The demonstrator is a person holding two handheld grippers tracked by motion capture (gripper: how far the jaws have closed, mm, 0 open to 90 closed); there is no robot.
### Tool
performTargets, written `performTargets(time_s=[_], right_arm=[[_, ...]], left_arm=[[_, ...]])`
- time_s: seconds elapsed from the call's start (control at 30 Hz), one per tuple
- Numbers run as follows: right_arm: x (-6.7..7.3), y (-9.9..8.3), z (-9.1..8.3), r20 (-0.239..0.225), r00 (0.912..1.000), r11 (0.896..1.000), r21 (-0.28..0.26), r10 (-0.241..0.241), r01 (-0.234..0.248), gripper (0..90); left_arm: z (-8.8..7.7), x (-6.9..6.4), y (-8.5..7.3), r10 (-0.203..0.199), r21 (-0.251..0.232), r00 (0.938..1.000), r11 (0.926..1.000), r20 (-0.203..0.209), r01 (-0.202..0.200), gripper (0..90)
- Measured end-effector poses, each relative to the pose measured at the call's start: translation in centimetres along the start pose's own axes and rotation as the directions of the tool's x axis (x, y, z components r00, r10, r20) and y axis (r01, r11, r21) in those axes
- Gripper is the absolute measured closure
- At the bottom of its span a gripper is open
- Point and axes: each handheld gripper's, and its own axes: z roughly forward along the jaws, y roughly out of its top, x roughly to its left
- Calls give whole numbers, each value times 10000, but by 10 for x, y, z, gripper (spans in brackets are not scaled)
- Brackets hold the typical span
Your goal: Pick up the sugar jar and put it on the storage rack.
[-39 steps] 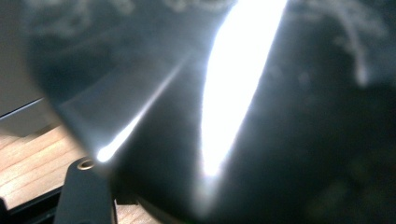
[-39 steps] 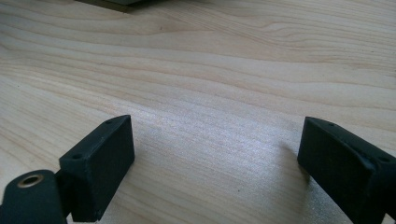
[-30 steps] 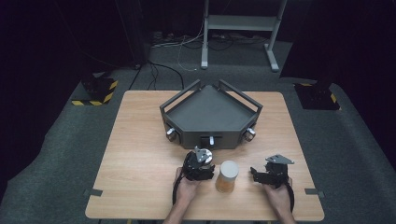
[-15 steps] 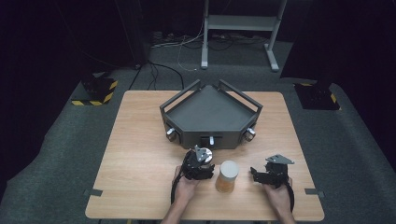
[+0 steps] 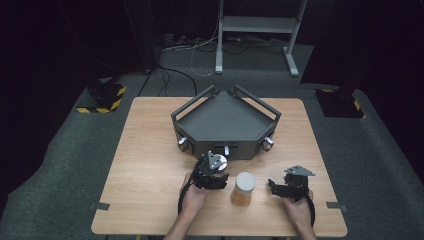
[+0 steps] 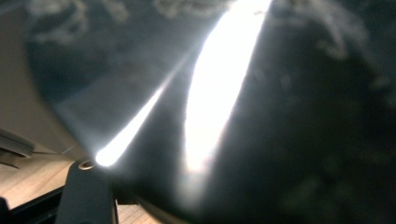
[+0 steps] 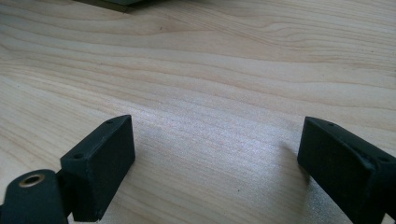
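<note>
A jar (image 5: 243,188) with a white lid and amber contents stands upright on the wooden table (image 5: 150,165) near its front edge. Just left of it a hand holds my left gripper (image 5: 211,173). In the left gripper view a dark, glossy, rounded object (image 6: 289,140) with a bright glare sits right at the jaws, beside one black finger (image 6: 88,193); the gripper is shut on it. What the object is I cannot tell. To the right of the jar my right gripper (image 5: 273,186) points toward it. Its jaws (image 7: 215,140) stand wide open over bare wood, holding nothing.
A dark grey angular tray (image 5: 227,122) with raised rails and small knobs on its front sits at the middle back of the table. Beyond the table lie a grey floor, cables and a metal stand (image 5: 257,30). Bare wood spreads left of the hands.
</note>
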Motion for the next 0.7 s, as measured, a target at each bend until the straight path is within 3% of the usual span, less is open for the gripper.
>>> performTargets(time_s=[0.17, 0.2, 0.23, 0.27, 0.3, 0.37, 0.4, 0.43, 0.47, 0.53, 0.7], right_arm=[[0, 0, 0, -2, 10000, 10000, 0, 0, 0, 108], [0, 0, 0, -1, 10000, 10000, 2, 3, -3, 107], [0, 0, 0, -3, 10000, 10000, 5, 15, -15, 107], [0, 0, 0, -6, 10000, 10000, 5, 16, -16, 107], [0, 0, 0, -6, 10000, 10000, 5, 17, -17, 107], [0, 0, 0, -9, 10000, 10000, -1, 1, -1, 107], [0, 0, 0, -9, 10000, 10000, -1, 1, -1, 107], [0, 0, 0, -8, 10000, 10000, -1, 2, -2, 107], [0, 0, 0, -8, 10000, 10000, -1, 2, -2, 107], [0, 0, 0, -9, 10000, 10000, -1, 3, -3, 107], [0, 0, 0, -10, 10000, 10000, 0, 4, -4, 107]], left_arm=[[-9, 6, 9, 34, -38, 9997, 10000, 221, -33, 316], [-5, -1, -1, -754, -786, 9970, 9940, 187, 767, 316], [-8, 1, 2, -545, -680, 9984, 9961, 160, 554, 316], [-9, 2, 3, -624, -749, 9978, 9951, 230, 640, 317], [-17, 10, 16, 74, -23, 9993, 10000, 375, -73, 317], [-20, 11, 20, 183, -5, 9991, 9998, 381, -183, 317], [-4, -11, -7, -1800, -1952, 9834, 9640, 216, 1807, 317], [-18, 8, 17, -198, -463, 9994, 9987, 296, 212, 317], [-23, 14, 26, 85, -145, 9990, 9999, 429, -79, 316], [-25, 17, 31, 216, -14, 9985, 9998, 506, -216, 317], [-33, 25, 41, 262, -137, 9971, 9996, 708, -253, 317]])
